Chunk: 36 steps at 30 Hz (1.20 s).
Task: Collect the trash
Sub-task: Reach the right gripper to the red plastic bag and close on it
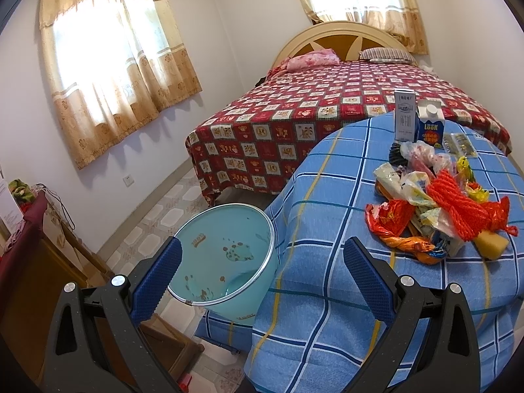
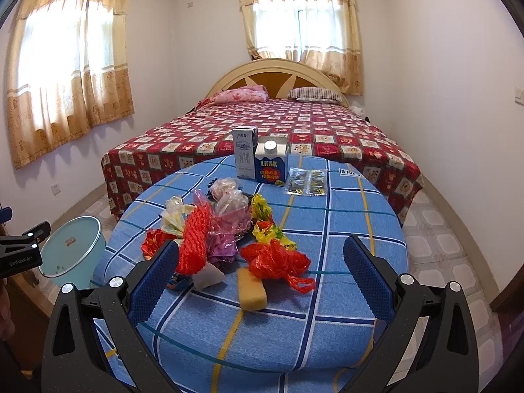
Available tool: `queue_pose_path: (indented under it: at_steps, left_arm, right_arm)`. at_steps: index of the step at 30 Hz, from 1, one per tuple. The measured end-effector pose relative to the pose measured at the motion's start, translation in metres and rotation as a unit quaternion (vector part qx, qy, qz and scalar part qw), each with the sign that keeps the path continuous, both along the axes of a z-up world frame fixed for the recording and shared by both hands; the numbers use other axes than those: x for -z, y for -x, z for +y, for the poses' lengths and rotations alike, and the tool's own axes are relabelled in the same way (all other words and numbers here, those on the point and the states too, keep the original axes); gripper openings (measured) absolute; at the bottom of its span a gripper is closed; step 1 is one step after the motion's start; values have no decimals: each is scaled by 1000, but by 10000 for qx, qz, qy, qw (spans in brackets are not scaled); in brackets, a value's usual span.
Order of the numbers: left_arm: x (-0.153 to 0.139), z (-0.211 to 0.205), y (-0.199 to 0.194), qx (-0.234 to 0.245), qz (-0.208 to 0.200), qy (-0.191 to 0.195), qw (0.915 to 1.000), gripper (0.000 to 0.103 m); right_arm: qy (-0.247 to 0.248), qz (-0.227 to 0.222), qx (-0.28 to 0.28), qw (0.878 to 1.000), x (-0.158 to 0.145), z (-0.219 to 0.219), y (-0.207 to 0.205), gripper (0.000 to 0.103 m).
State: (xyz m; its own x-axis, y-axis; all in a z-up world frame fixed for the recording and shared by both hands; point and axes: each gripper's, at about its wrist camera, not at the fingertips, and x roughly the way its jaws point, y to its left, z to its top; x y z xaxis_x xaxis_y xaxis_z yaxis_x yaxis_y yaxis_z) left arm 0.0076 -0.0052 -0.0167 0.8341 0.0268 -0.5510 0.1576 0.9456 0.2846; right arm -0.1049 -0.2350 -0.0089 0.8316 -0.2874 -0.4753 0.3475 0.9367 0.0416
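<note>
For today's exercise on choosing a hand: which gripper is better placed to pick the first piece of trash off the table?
Probably the right gripper: it is open and faces the trash pile, with the yellow sponge between its fingers. The left gripper, also open, faces the bin.

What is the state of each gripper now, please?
Left gripper: open, holding nothing, near the light blue bin.
Right gripper: open, holding nothing, facing the trash pile.

The table (image 2: 344, 216) wears a matt woven blue check cloth, and the trash heap (image 2: 226, 229) on it is mostly thin, crinkled, glossy plastic film (with one coarse red net sleeve and a porous yellow sponge (image 2: 251, 290)). The pale blue bin (image 1: 226, 255) is smooth plastic with a shiny metal rim; both cartons (image 2: 258, 160) look like coated paperboard.
</note>
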Motion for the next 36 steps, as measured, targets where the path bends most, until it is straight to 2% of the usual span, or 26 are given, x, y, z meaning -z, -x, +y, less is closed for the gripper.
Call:
queue_pose_path:
  at_steps: [11,17,21,24,32,33,35,36]
  left_arm:
    - [5,-5,-3,-20,7,-49,10000,97]
    - [36,-18,-23,-98,324,-248,9991,97]
    - [62,-33,-42,-108,665,-216,9975,97]
    - [76,-45,-51,-88,822,-180,9964,97]
    - [95,-65,-56,-10,942,-198,9954,97]
    - [97,-65,-57,-8,982,-185,9950,97]
    - [98,-67,-59,-17,1027,-195,9945,97]
    - [99,-67,-59,-9,1056,-169,9943,97]
  right_arm:
    - [-10,40,117,9999,8,-13,-2,98]
    - [-78,266,476,9985,35,-44,-10,98]
    - [-139,391,623,9972,53,-59,-16,98]
    - [-132,438,661,9968,62,-63,-21,97]
    - [-69,539,418,9976,82,-62,-47,96]
    - [-112,585,382,9975,84,-62,-50,90]
    - [-314,764,140,9965,96,-64,-62,71]
    - [-383,834,61,9958,99,-65,-66,53]
